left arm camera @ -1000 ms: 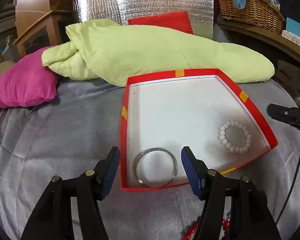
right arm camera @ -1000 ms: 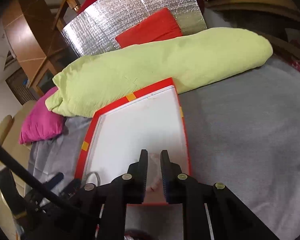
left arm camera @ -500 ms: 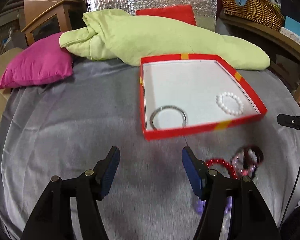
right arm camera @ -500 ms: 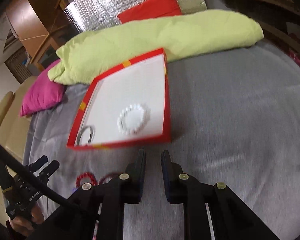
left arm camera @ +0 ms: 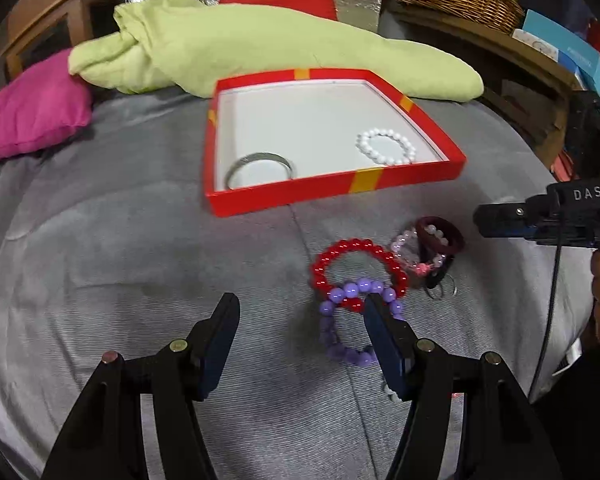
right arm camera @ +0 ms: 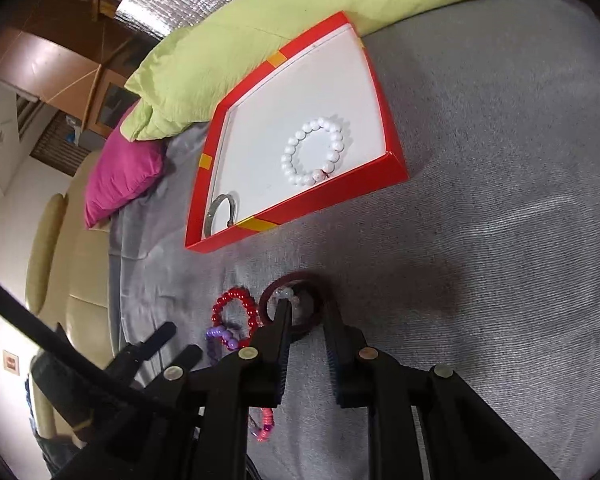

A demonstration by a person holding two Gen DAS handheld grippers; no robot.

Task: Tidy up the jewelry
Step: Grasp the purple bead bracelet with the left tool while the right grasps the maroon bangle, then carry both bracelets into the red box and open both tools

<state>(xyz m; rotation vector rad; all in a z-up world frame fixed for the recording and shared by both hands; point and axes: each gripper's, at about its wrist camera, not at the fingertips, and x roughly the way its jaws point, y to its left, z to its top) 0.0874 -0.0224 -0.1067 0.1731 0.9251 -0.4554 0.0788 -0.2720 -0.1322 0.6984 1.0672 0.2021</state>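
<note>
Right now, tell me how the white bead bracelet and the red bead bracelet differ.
The white bead bracelet lies inside the red box; the red bead bracelet lies outside it on the grey cloth. The white one lies alone, while the red one overlaps a purple bead bracelet. Both are round-bead loops lying flat.

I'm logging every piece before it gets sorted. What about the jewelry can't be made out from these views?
- Purple bead bracelet: the left gripper finger covers one side in the left wrist view.
- Dark red bangle: the right gripper fingers hide its near rim in the right wrist view.
- Small metal ring: too small to identify.
</note>
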